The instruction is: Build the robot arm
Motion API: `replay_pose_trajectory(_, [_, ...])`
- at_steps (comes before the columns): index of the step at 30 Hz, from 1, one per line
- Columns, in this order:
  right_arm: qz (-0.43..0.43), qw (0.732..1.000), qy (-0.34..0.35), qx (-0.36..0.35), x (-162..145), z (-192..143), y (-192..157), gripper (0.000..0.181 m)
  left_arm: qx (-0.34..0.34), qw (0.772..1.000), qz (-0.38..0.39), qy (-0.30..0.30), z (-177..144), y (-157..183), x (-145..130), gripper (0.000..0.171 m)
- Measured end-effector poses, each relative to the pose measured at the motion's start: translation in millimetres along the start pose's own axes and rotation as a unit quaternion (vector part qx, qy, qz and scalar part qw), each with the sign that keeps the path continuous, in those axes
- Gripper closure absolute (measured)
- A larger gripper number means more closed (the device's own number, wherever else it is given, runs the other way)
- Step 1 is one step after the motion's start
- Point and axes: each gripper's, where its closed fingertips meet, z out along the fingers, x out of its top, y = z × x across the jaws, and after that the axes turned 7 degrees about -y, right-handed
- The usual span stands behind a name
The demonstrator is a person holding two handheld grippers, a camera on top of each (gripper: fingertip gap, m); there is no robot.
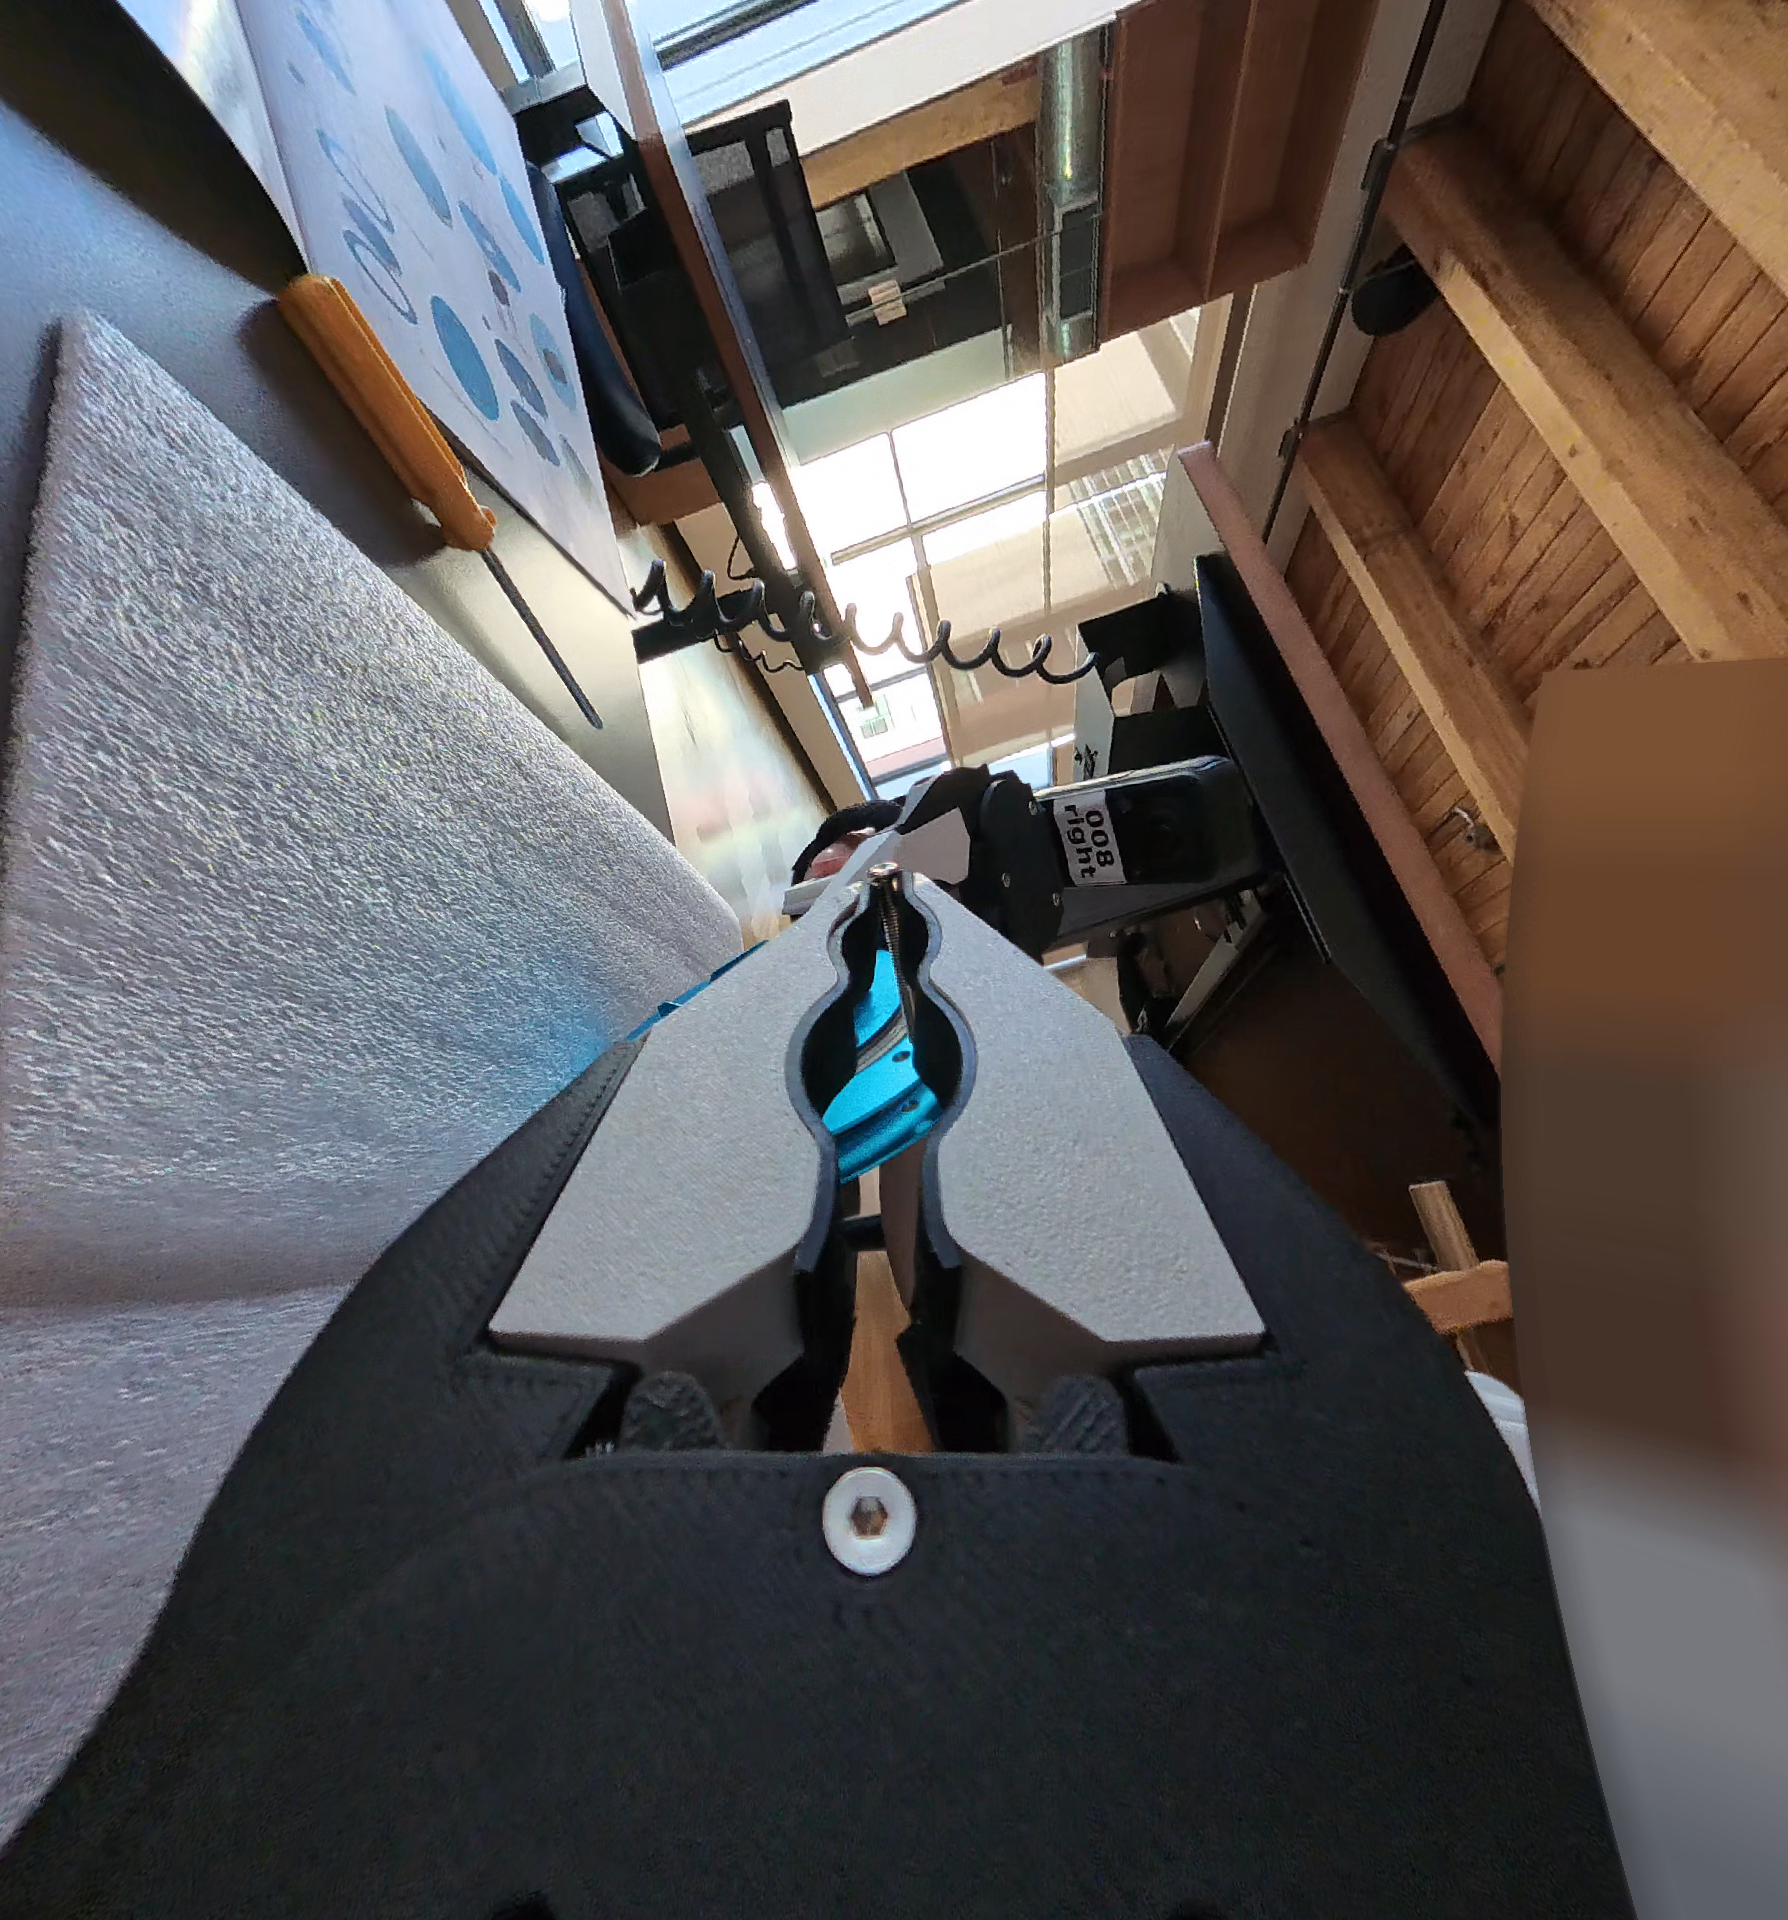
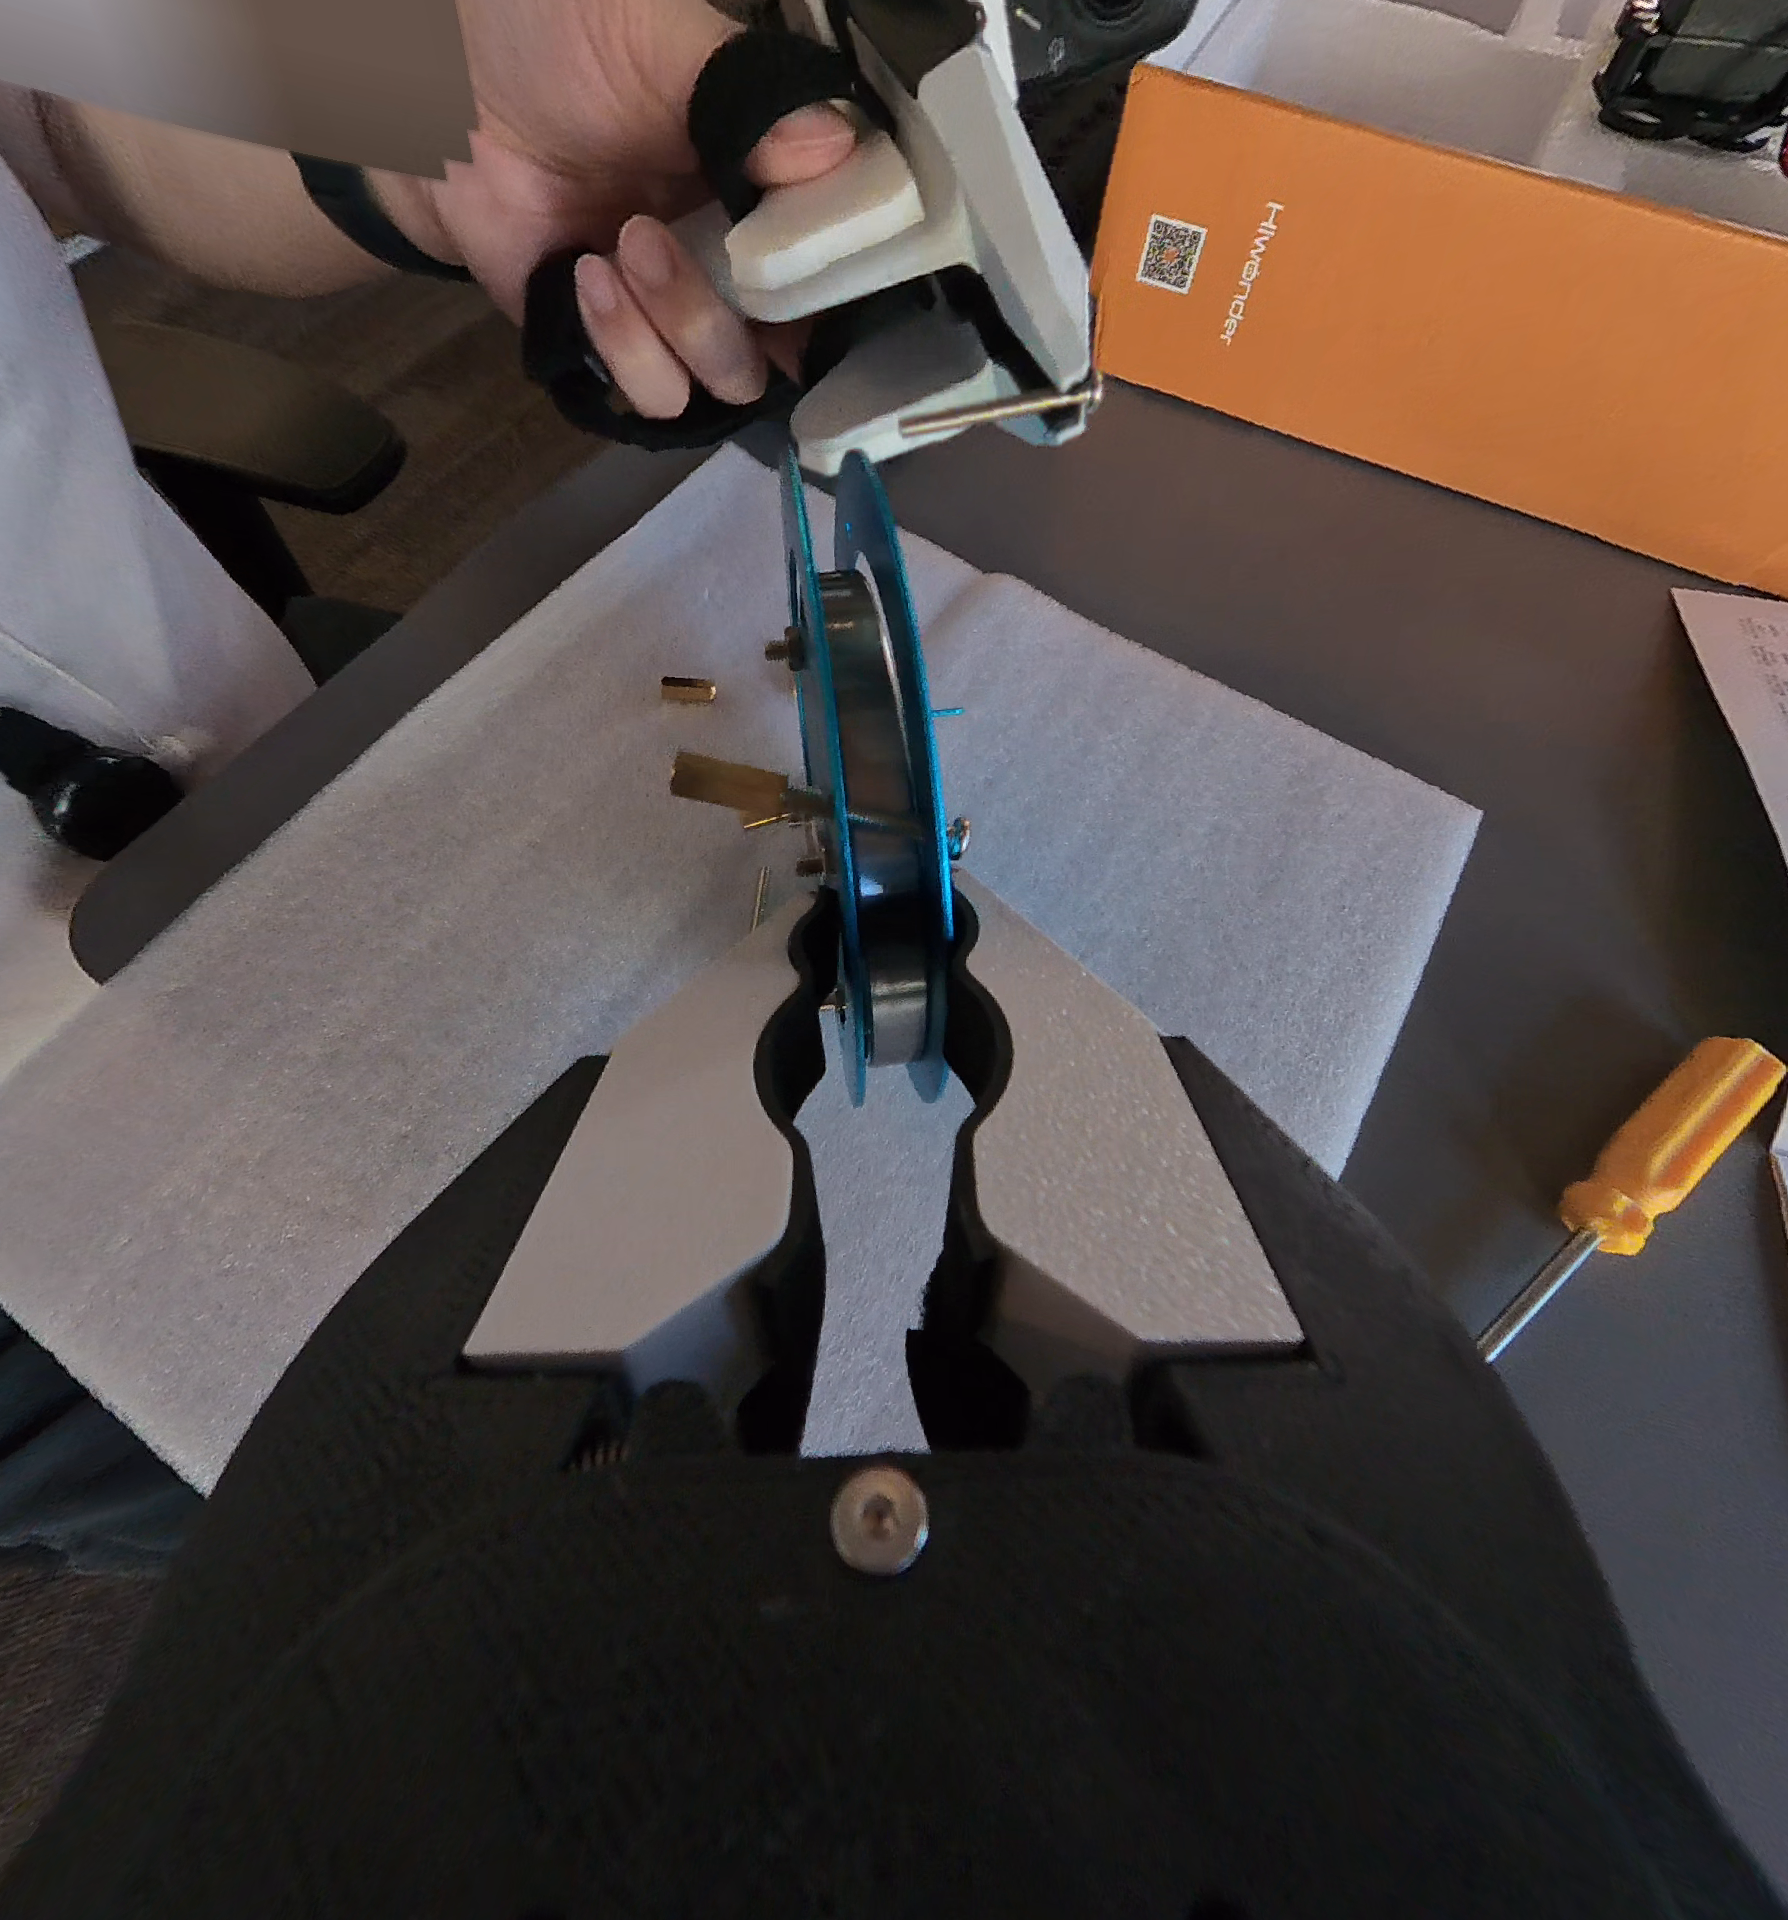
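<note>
The right gripper has its jaws pinched on the lower rim of a blue disc assembly, held on edge above the white foam sheet. Two blue plates sandwich a grey ring, and one brass standoff already stands out from its left face. The left gripper has its jaws pressed together on a long thin screw at the assembly's top rim. A loose brass standoff and a small pin lie on the foam. An orange-handled screwdriver rests untouched on the grey surface, near an orange box.
</note>
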Motion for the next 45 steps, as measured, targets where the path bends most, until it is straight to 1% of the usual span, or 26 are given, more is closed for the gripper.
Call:
replay_pose_trajectory(3, [0.003, 1.000, 0.002, 0.000, 0, 0, 0, 0.165, -0.015, 1.000, -0.019, 0.003, 6, 0, -2, 0.170])
replay_pose_trajectory(7, [0.006, 1.000, 0.002, 0.004, 0, 0, 1, 0.165, -0.001, 1.000, -0.022, 0.001, 12, -9, -6, 0.171])
replay_pose_trajectory(12, [0.006, 1.000, -0.005, 0.006, 0, 0, 2, 0.165, -0.016, 0.999, -0.044, 0.001, 16, -10, -8, 0.171])
replay_pose_trajectory(15, [0.006, 1.000, -0.009, 0.009, -1, 0, 2, 0.165, -0.013, 0.999, -0.050, -0.004, 19, -13, -14, 0.171])
replay_pose_trajectory(18, [0.007, 1.000, -0.011, 0.011, -2, 0, 2, 0.165, -0.035, 0.997, -0.074, -0.002, 19, -8, -14, 0.171])
replay_pose_trajectory(24, [0.015, 1.000, -0.014, 0.015, -2, 0, 4, 0.165, -0.032, 0.996, -0.073, -0.028, 21, -7, -19, 0.171])
replay_pose_trajectory(31, [0.054, 0.997, -0.021, 0.047, 0, 2, 10, 0.165, -0.035, 0.993, -0.099, -0.055, 18, -10, -18, 0.170])
replay_pose_trajectory(33, [0.071, 0.996, -0.027, 0.053, 0, 3, 13, 0.165, -0.037, 0.992, -0.113, -0.051, 15, -12, -17, 0.171])
replay_pose_trajectory(35, [0.085, 0.994, -0.029, 0.059, 0, 4, 15, 0.165, -0.032, 0.993, -0.111, -0.040, 14, -13, -15, 0.171])
replay_pose_trajectory(40, [0.094, 0.994, -0.022, 0.058, 3, 6, 17, 0.165, 0.000, 0.998, -0.068, -0.006, 10, -19, -8, 0.171])
replay_pose_trajectory(45, [0.123, 0.989, -0.013, 0.082, 2, 7, 20, 0.165, -0.029, 0.994, -0.103, -0.006, 10, -20, -7, 0.170])
